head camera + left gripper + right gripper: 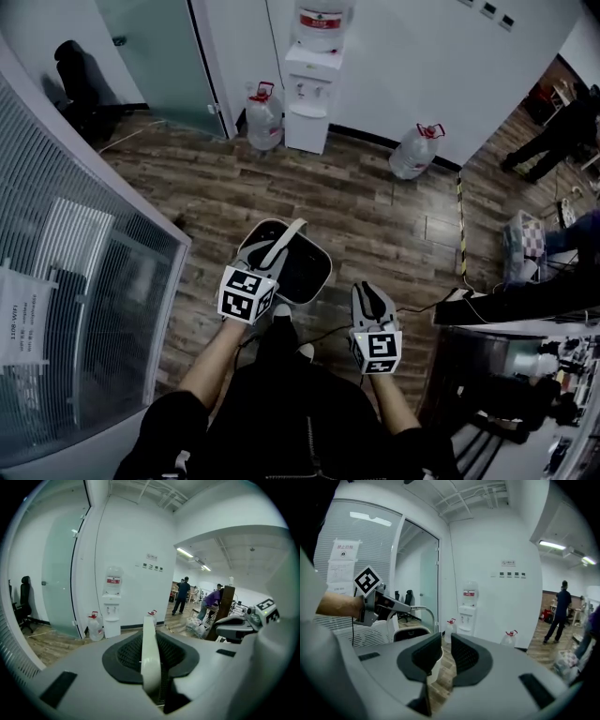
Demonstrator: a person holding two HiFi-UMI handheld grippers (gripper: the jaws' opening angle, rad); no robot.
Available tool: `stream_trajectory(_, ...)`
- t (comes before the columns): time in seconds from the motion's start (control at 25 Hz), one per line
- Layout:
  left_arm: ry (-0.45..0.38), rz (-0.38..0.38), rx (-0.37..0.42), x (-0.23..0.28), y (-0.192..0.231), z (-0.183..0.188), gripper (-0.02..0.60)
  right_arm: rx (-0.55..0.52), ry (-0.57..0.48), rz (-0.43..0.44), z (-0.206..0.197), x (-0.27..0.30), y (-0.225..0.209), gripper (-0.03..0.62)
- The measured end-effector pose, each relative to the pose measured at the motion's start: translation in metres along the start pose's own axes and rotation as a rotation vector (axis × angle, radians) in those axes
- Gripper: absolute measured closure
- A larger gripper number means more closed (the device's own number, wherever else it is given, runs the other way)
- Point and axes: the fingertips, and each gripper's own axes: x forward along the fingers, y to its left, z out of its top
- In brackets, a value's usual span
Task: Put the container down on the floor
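A white container with a dark inside hangs above the wood floor, right in front of my legs. Its white handle arches over it. My left gripper is shut on that handle; in the left gripper view the handle runs as a white strip between the two dark pads. My right gripper is level with it to the right, apart from the container. Its jaws stand almost together with nothing between them. The container's rim shows at the left of the right gripper view.
A water dispenser stands against the far wall with a jug on the floor to its left and another to its right. A ribbed glass partition runs close on the left. A dark desk and people are at the right.
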Motion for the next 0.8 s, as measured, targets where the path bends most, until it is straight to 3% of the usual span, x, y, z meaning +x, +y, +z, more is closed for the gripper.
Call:
stream_trajectory(0.24,-0.017,-0.021,0.006,0.027,0.018,0.018,0.492,0.065,-0.016,0.016,0.009,0.046,0.002,0.536)
stream_trajectory(0.48,0.000,-0.015,-0.036,0.051,0.043,0.012,0.492,0.082,-0.033,0.030,0.024,0.092,0.008,0.537)
stream_trajectory(0.8,0.024,-0.040,-0.046,0.078,0.060,0.011,0.492,0.143,-0.011,-0.020,0.017,0.133,0.007,0.537)
